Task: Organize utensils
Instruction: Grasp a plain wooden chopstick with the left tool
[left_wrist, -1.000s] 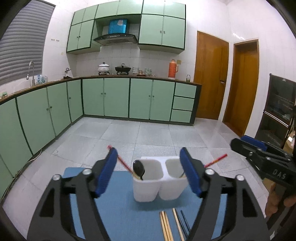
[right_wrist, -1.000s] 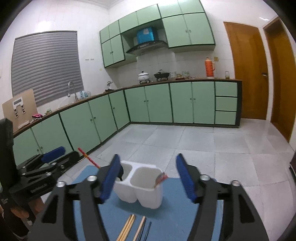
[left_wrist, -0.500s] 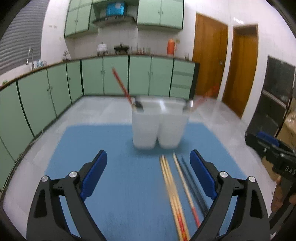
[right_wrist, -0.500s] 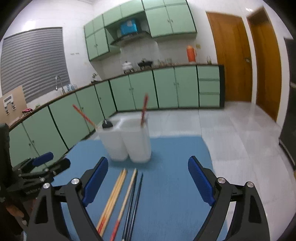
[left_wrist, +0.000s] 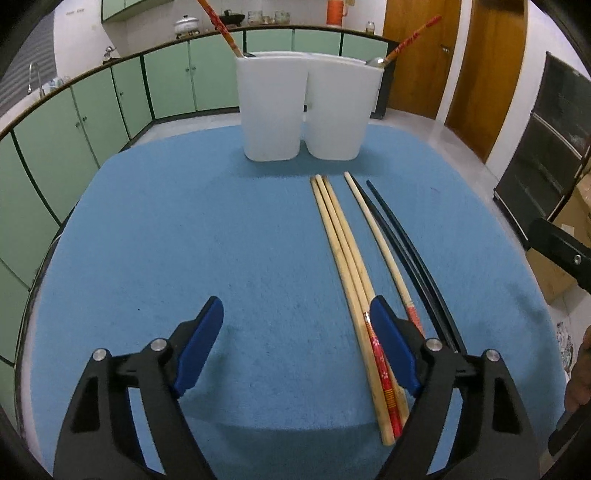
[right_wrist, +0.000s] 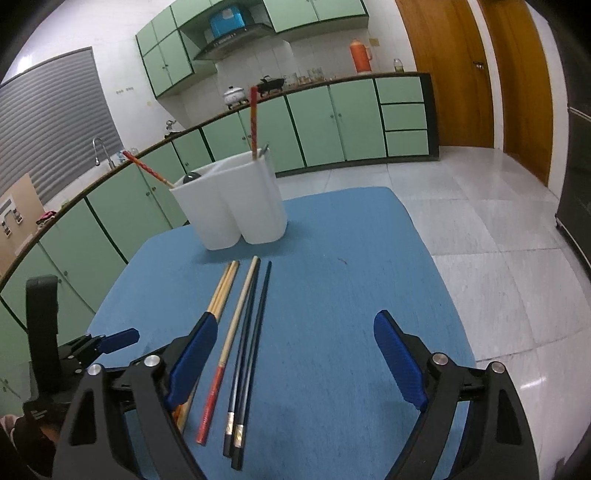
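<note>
Holder: a white two-compartment holder is stood upright near the far edge of the blue mat, where both grippers can reach it from the near side; it is seen also at.

Already stowed: a red-patterned chopstick is leaned out of the left compartment beside a dark spoon; a second red-patterned chopstick and a metal utensil end are leaned out of the right compartment. The sorting is therefore judged to be partly done.

Loose chopsticks: five are laid roughly parallel on the mat, tips toward the holder, handles toward the near edge, an arrangement that lets each be picked up by its handle end. A pale wooden pair is laid touching; a single pale chopstick with a red handle lies just beside it; a black pair lies on the right, toward the mat's right edge.

Left gripper: held low over the near edge with the jaws spread wide and nothing between them; its right finger sits over the wooden pair's handles.

Right gripper: likewise spread wide and empty; the red-handled chopstick and the black pair lie between its fingers, toward its left finger.

Next step, as judged: one loose chopstick or pair is to be closed upon and carried to a compartment.

Risk, as judged: neighbouring sticks may be caught or rolled.
</note>
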